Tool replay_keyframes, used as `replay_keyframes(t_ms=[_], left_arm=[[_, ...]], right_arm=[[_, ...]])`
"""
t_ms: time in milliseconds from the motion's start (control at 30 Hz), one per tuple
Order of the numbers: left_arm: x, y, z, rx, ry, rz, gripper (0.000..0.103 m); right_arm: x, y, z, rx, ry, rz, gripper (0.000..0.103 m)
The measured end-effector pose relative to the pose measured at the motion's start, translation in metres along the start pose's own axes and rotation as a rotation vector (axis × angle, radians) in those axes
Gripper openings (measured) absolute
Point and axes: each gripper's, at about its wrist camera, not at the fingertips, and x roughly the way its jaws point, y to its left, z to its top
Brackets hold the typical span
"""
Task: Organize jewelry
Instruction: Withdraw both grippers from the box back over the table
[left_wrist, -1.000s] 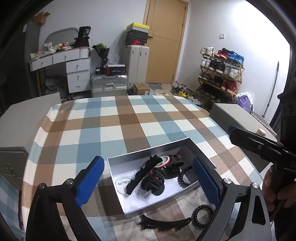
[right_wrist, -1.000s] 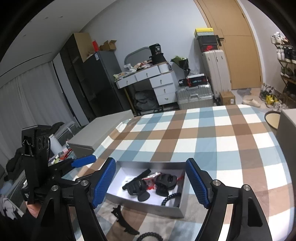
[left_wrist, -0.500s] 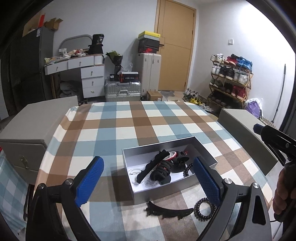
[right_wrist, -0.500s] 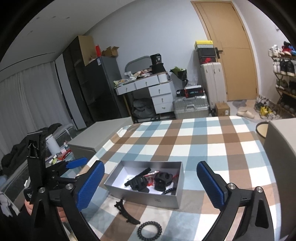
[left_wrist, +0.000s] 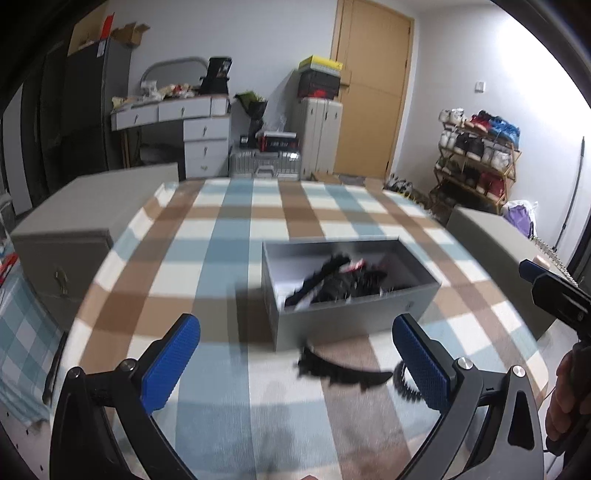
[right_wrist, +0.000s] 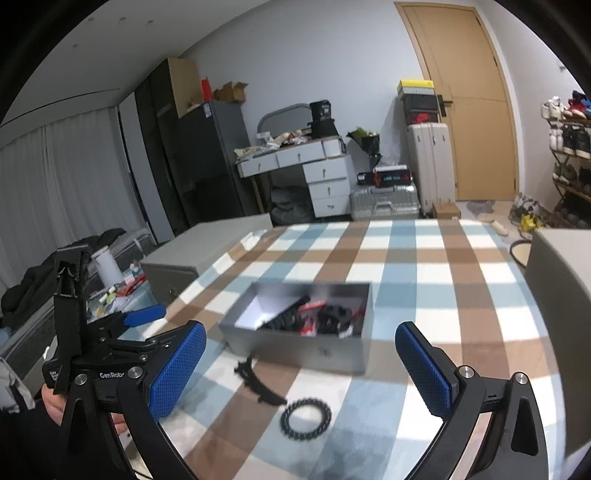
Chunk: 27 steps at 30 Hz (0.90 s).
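Grey cardboard box (right_wrist: 295, 341) already holds several black hair clips (right_wrist: 334, 319); a curved black clip (right_wrist: 258, 386) and black coil hair tie (right_wrist: 306, 413) remain outside on the checked tablecloth (right_wrist: 424, 258), while left gripper (left_wrist: 295, 365) and right gripper (right_wrist: 301, 369) are both spread wide and empty.

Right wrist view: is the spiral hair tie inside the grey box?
No, the spiral hair tie lies on the checked cloth in front of the grey box, beside a black clip.

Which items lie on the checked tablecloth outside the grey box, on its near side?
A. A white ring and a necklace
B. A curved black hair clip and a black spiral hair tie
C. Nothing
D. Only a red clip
B: the curved black hair clip and the black spiral hair tie lie on the cloth in front of the grey box.
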Motion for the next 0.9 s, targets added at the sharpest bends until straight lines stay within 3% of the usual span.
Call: replay_keyframes(t_ms=[600, 667, 900], left_arm=[[0.006, 0.011, -0.054, -0.094, 0.19, 0.003, 0.101], [0.005, 0.011, -0.056, -0.089, 0.19, 0.003, 0.101], [0.005, 0.012, -0.056, -0.092, 0.193, 0.0, 0.101]], right_arm=[[0.062, -0.001, -0.078, -0.014, 0.311, -0.083, 0.101], [0.063, -0.001, -0.08, -0.008, 0.323, -0.084, 0.093], [0.072, 0.01, -0.077, -0.048, 0.341, -0.11, 0.09]])
